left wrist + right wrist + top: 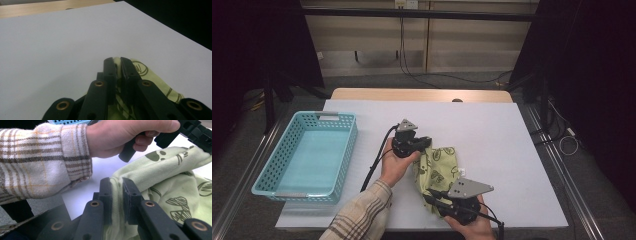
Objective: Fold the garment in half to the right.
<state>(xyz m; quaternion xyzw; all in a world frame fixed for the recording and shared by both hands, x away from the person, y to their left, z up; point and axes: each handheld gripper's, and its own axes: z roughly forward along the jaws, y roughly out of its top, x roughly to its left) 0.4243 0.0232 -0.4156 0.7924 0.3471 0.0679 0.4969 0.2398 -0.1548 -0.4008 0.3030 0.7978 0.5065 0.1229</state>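
Two black grippers pinch one soft, pale green cloth [439, 167] on a smooth white table [512, 150]. That cloth is a thin knit, matte and limp, printed with dark olive outline doodles and paw marks, and it lies bunched in loose folds near the front edge of the table, right of a turquoise plastic basket [343, 150] with perforated walls. Its long axis runs from the far left corner down toward the near right, between the two tools. The left gripper [116, 60], hard and angular with brass-coloured rivets, has its jaws nearly together, clamped on a thin edge of fabric at the upper end. The right gripper [117, 182] likewise bites a folded hem at the lower end, jaws almost closed with cloth filling the narrow gap. A left hand [120, 135] in a brushed plaid flannel sleeve [37, 160] grips its handle above the rumpled fabric
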